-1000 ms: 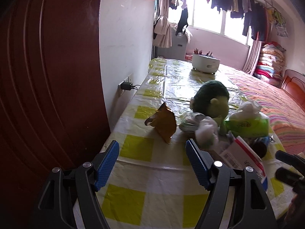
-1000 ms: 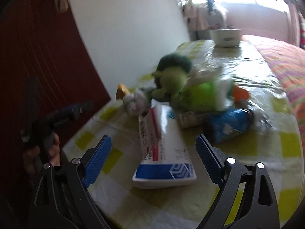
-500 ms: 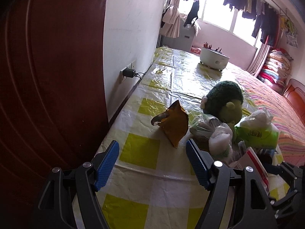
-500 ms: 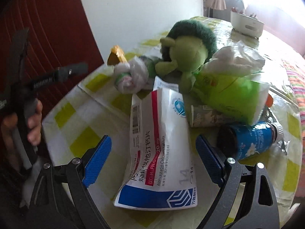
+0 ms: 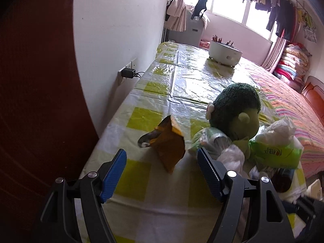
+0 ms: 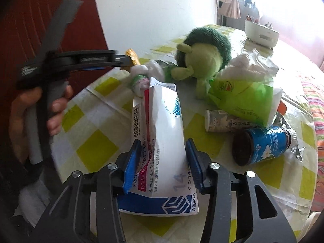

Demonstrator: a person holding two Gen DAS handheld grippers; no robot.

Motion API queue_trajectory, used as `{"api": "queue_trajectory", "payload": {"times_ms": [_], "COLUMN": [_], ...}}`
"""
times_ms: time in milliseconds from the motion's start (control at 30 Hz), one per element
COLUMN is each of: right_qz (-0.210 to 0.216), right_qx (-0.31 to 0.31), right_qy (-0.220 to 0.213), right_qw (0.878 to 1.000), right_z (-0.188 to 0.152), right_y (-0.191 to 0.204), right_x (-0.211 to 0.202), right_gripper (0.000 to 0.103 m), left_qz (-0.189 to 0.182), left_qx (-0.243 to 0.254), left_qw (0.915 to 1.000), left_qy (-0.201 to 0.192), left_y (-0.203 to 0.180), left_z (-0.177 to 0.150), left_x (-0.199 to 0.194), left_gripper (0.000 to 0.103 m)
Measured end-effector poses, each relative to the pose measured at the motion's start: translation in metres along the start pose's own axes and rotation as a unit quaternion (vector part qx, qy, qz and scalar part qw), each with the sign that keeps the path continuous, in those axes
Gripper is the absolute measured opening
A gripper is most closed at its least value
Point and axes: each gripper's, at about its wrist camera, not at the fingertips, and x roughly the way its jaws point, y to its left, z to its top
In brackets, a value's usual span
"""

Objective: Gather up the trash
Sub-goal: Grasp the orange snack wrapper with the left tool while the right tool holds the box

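Note:
A white medicine box (image 6: 162, 117) with red and blue print lies on the checked tablecloth (image 6: 95, 147). My right gripper (image 6: 163, 141) is closing on it, and both blue pads touch the box's long sides. In the left wrist view my left gripper (image 5: 161, 154) stands open just short of a crumpled brown-yellow wrapper (image 5: 168, 143), with nothing between its fingers. A scrunched white plastic wad (image 5: 230, 156) lies right of that wrapper, against a green plush toy (image 5: 237, 111). The right wrist view shows a hand (image 6: 30, 111) holding the left gripper near the wrapper (image 6: 132, 57).
A green tissue pack (image 6: 243, 97), a small tube (image 6: 220, 121) and a blue-labelled bottle (image 6: 267, 143) lie right of the box. A white pot (image 5: 224, 53) stands at the table's far end. A wall with a plugged socket (image 5: 127, 74) runs along the left, a bed along the right.
The right gripper's jaws have come in from wide apart onto the medicine box. The left gripper has moved forward, closer to the brown wrapper, still open.

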Motion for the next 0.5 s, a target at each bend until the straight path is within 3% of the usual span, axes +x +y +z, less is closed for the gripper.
{"api": "queue_trajectory", "payload": {"times_ms": [333, 500], "right_qz": [0.019, 0.024], "right_qx": [0.012, 0.032], "right_qy": [-0.039, -0.060], "right_qw": [0.999, 0.997], "right_z": [-0.004, -0.007], "right_y": [0.003, -0.007], "right_x": [-0.018, -0.033], "right_gripper": [0.044, 0.044], "left_qz": [0.000, 0.007], "left_qx": [-0.039, -0.055], "left_qw": [0.9989, 0.9983], "left_qy": [0.025, 0.017], "left_y": [0.003, 0.007], "left_z": [0.011, 0.014], "left_x": [0.026, 0.032], "left_gripper": [0.070, 0.070]}}
